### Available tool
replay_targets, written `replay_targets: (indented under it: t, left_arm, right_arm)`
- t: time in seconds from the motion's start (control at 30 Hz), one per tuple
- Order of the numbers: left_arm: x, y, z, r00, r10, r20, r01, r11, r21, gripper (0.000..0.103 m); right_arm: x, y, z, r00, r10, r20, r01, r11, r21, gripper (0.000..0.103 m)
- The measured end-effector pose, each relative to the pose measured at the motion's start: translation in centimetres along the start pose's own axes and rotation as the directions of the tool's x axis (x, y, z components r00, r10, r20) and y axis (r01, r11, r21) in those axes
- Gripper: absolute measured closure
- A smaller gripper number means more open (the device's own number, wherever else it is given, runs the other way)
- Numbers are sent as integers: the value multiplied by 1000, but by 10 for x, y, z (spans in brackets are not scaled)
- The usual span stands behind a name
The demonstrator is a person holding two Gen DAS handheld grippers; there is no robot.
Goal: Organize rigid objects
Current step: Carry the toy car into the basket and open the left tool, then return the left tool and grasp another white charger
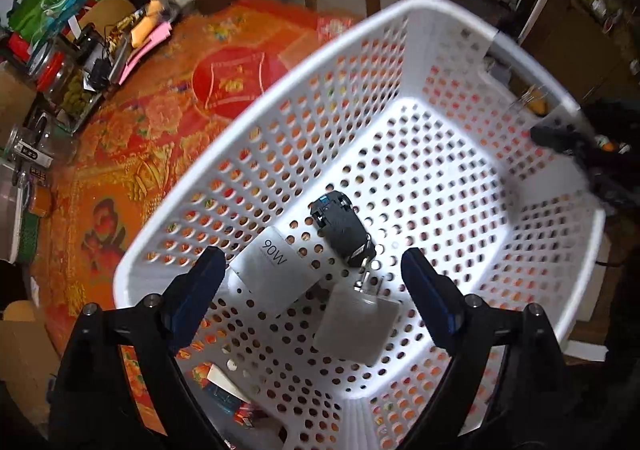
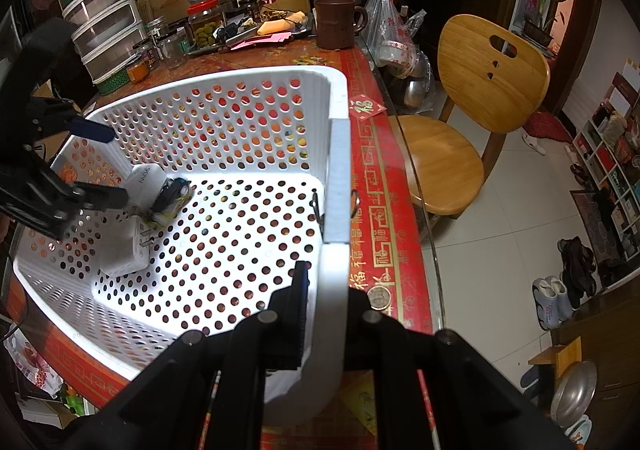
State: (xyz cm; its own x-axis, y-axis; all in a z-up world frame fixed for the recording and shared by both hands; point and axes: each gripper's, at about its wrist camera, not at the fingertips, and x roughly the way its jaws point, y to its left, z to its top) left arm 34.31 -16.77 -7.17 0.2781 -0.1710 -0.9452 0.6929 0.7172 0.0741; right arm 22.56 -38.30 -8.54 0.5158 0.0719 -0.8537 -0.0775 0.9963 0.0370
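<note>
A white perforated basket [image 1: 420, 22] stands on the red and orange table; its rim also shows in the right wrist view [image 2: 336, 178]. On its floor lie a white 90W charger [image 1: 272, 266], a second white plug adapter [image 1: 356, 326] with prongs up, and a small black device [image 1: 342, 228]. They also show in the right wrist view: the charger [image 2: 145, 180], the adapter [image 2: 124, 250], the black device [image 2: 172, 196]. My left gripper [image 1: 312, 278] is open, hovering just above these objects. My right gripper [image 2: 328, 290] is shut on the basket's rim at a corner.
Jars [image 2: 204, 24], a brown mug [image 2: 334, 22], a drawer unit [image 2: 100, 10] and clutter crowd the table's far side. A wooden chair [image 2: 480, 90] stands beside the table. A coin [image 2: 379, 297] lies on the table edge. Small items [image 1: 228, 386] lie under the left gripper.
</note>
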Motion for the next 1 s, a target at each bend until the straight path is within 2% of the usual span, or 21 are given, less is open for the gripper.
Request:
replay_targets:
  t: [0.1, 0.2, 0.27, 0.3, 0.33, 0.4, 0.43, 0.53, 0.6, 0.67, 0.7, 0.73, 0.77, 0.87, 1.0]
  left_arm:
    - [-33, 13, -10, 998, 14, 65, -12, 999, -30, 15]
    - [-79, 41, -36, 989, 53, 138, -41, 995, -93, 15]
    - [-100, 61, -57, 983, 71, 172, -47, 990, -135, 6]
    - [-109, 76, -72, 978, 109, 178, -79, 983, -167, 1]
    - [-112, 89, -85, 974, 162, 161, -129, 972, -196, 1]
    - [-105, 117, -112, 964, 249, 94, -218, 941, -260, 1]
    - [-100, 128, -123, 964, 258, 70, -228, 930, -288, 1]
    - [-68, 158, -163, 966, 258, -20, -247, 895, -371, 1]
    - [-37, 165, -184, 970, 229, -84, -244, 890, -384, 1]
    - [-7, 171, -205, 968, 198, -153, -243, 885, -396, 7]
    - [4, 173, -212, 968, 184, -173, -239, 885, -399, 14]
    - [12, 172, -216, 968, 170, -186, -233, 885, -403, 18]
    - [22, 174, -221, 969, 146, -198, -217, 886, -410, 18]
    - [28, 175, -226, 979, 117, -169, -181, 876, -447, 18]
    - [36, 176, -224, 978, 122, -170, -188, 873, -451, 19]
  right_arm:
    - [0, 0, 0, 1000, 0, 1, 0, 1000, 0, 94]
    - [0, 0, 0, 1000, 3, -1, -3, 1000, 3, 94]
    - [0, 1, -1, 1000, 1, -1, -1, 1000, 0, 94]
    - [0, 0, -1, 1000, 4, -1, -4, 1000, 2, 94]
    - [0, 0, -1, 1000, 6, 0, -6, 1000, 3, 94]
    - [0, 1, -1, 1000, 4, 1, -4, 1000, 2, 94]
    - [0, 0, -1, 1000, 6, 1, -6, 1000, 2, 94]
    - [-1, 0, -1, 1000, 11, 3, -11, 1000, 5, 94]
    - [-1, 0, -1, 1000, 12, 5, -12, 1000, 7, 94]
    - [-1, -1, -1, 1000, 13, 4, -13, 1000, 8, 94]
    - [-1, -1, -1, 1000, 12, 5, -12, 1000, 7, 94]
    - [-1, 0, -1, 1000, 11, 4, -11, 1000, 5, 94]
    - [-1, -1, -1, 1000, 8, 4, -8, 1000, 4, 94]
    - [-1, -1, -2, 1000, 6, 3, -6, 1000, 3, 94]
    - [-1, -1, -1, 1000, 5, 2, -5, 1000, 3, 94]
